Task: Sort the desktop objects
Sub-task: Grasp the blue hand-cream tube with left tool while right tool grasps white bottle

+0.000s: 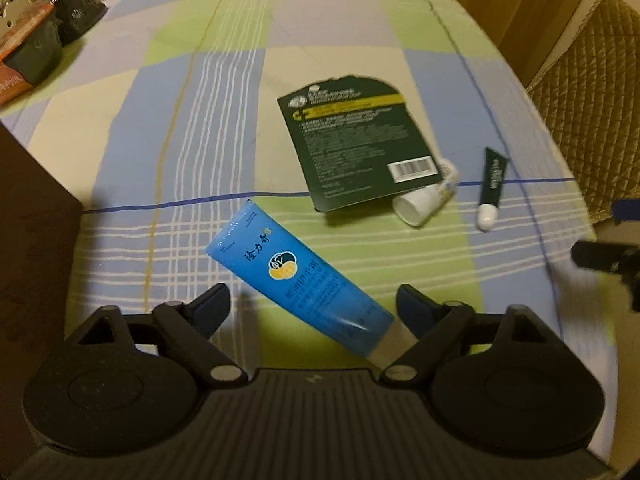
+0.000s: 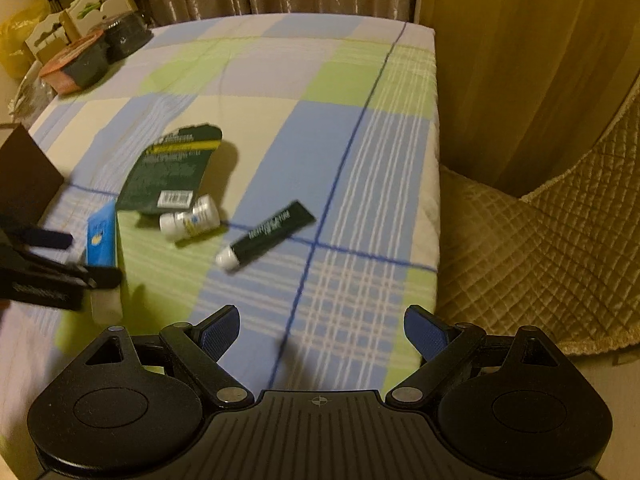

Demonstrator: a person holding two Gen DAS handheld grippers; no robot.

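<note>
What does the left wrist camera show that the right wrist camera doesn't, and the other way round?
Only the left wrist view shows the blue tube whole, lying between the open left gripper fingers, and the printed text on it.

Only the right wrist view shows the table's far right corner, the yellow bag and the open right gripper over bare cloth.

Both show the checked tablecloth, the dark green card, the small white bottle partly tucked under it, the dark green tube with a white cap, and the quilted chair.
</note>
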